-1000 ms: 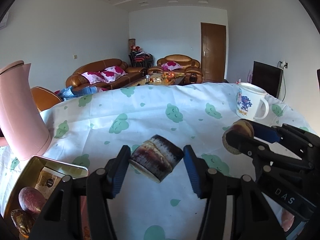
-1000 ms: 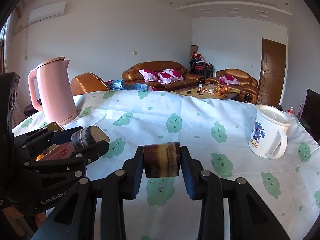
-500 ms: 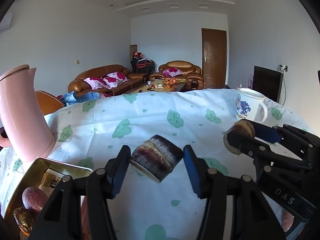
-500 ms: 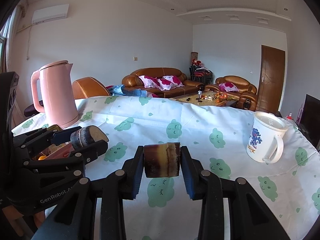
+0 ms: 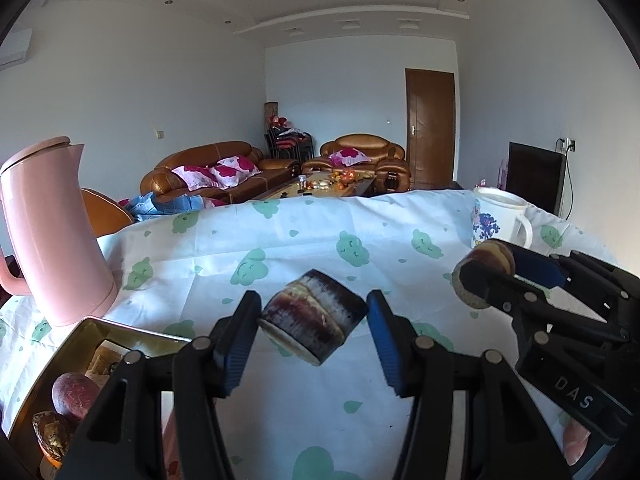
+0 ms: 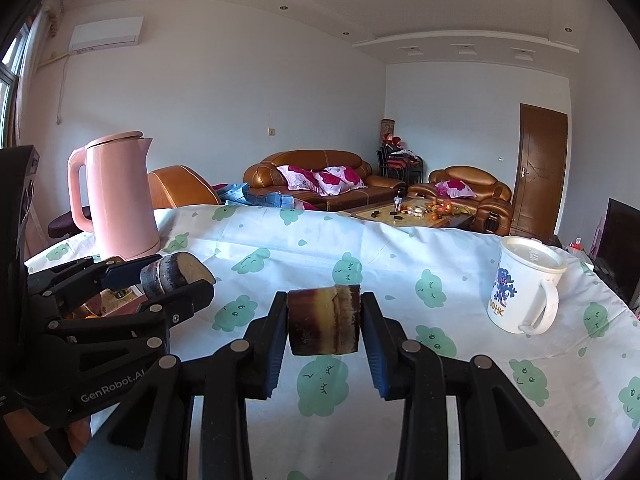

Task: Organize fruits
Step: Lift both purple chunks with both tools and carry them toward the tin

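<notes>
Gripping cane pieces (image 5: 314, 316), both claws (image 6: 323, 322).

White walls (image 6: 240, 100) and a stepped white ceiling (image 6: 440, 20) with recessed spotlights are seen. An air conditioner (image 6: 106, 34) is mounted high on the left wall; a window edge (image 6: 10, 64) is glimpsed beside it. Brown leather sofas (image 6: 320, 178) with pink floral cushions (image 6: 320, 178) are set around a cluttered coffee table (image 6: 416, 214). A brown wooden door (image 6: 542, 168) is shut at right. A dark TV screen (image 5: 536, 174) is placed near it. Daylight is cast across the room.
</notes>
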Action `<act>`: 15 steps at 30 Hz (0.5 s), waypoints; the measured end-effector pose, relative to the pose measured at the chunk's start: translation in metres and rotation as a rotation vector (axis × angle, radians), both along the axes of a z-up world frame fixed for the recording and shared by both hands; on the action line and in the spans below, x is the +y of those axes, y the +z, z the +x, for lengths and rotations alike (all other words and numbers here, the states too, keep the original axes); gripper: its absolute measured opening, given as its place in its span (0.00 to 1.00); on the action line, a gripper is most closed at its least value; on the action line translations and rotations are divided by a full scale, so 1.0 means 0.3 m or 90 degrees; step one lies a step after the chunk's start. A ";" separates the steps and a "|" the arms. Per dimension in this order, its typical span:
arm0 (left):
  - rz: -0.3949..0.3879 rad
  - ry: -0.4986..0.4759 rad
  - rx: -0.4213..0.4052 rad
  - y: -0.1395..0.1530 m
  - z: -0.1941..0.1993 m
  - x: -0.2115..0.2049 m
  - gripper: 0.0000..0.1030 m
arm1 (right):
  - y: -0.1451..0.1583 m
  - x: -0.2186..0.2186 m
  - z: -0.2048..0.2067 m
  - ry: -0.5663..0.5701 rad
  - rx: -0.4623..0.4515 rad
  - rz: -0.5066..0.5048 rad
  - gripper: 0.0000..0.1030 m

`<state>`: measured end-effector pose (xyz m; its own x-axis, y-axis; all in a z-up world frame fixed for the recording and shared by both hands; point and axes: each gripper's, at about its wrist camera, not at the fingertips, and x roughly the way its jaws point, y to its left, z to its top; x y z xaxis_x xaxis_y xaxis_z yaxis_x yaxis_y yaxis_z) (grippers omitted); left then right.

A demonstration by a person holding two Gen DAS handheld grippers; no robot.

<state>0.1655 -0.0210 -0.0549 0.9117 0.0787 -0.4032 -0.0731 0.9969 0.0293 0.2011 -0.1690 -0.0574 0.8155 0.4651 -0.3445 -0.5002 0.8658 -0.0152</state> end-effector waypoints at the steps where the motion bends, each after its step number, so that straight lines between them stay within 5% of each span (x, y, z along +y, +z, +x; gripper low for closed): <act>1: 0.001 0.000 -0.002 0.001 -0.003 0.000 0.55 | 0.001 -0.001 -0.003 -0.001 -0.002 0.001 0.36; 15: 0.007 -0.013 -0.004 0.007 -0.022 -0.008 0.55 | 0.005 -0.002 -0.034 0.002 -0.018 0.006 0.36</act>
